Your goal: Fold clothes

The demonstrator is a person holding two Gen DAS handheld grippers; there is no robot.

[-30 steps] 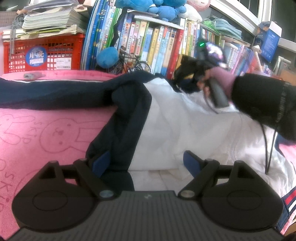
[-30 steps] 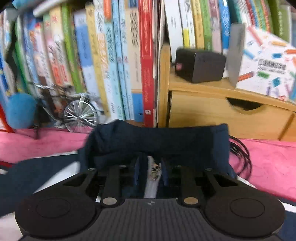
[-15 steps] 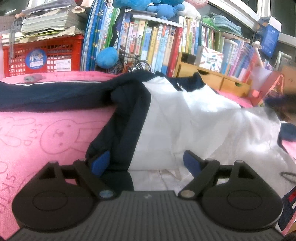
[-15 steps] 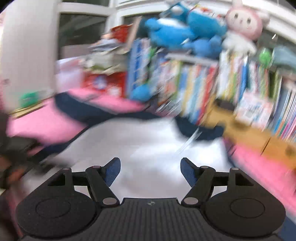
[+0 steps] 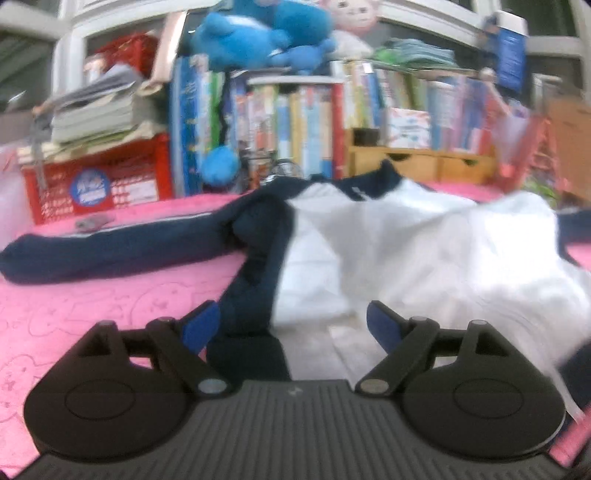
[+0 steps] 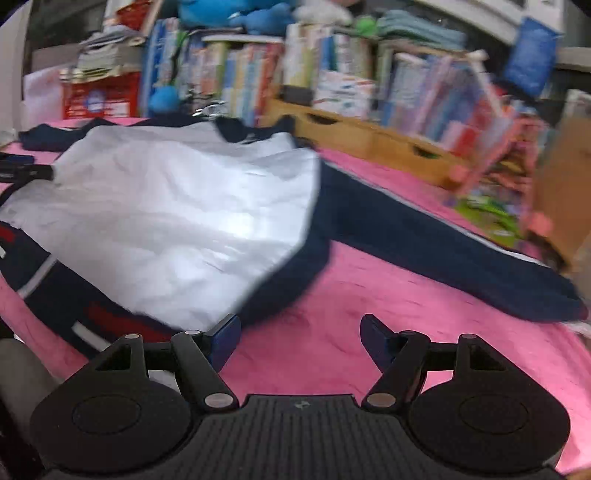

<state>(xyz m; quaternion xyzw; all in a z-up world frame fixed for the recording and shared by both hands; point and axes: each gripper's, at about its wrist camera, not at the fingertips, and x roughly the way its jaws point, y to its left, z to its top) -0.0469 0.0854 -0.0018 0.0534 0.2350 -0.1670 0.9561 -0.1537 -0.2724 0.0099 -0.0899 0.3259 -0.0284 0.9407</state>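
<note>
A jacket with a white body (image 5: 406,251) and navy sleeves lies spread on the pink blanket (image 5: 92,314). In the left wrist view one navy sleeve (image 5: 110,247) stretches to the left, and the navy collar (image 5: 373,184) lies at the far side. My left gripper (image 5: 291,326) is open over the jacket's near edge, where navy and white cloth lies below its spread fingers. In the right wrist view the other navy sleeve (image 6: 443,236) runs out to the right. My right gripper (image 6: 299,336) stands open over bare pink blanket beside the jacket's hem (image 6: 258,306), holding nothing.
A row of upright books (image 5: 295,122) lines the far side, with a red basket (image 5: 96,181) under stacked papers at the left, a wooden drawer box (image 5: 417,162) and blue plush toys (image 5: 258,29) on top. A cardboard box (image 6: 565,184) stands at the right.
My right gripper let go of the navy collar, opened and swung back from the bookshelf to the near side. The hand holding it left the left wrist view. My left gripper drew back a little.
</note>
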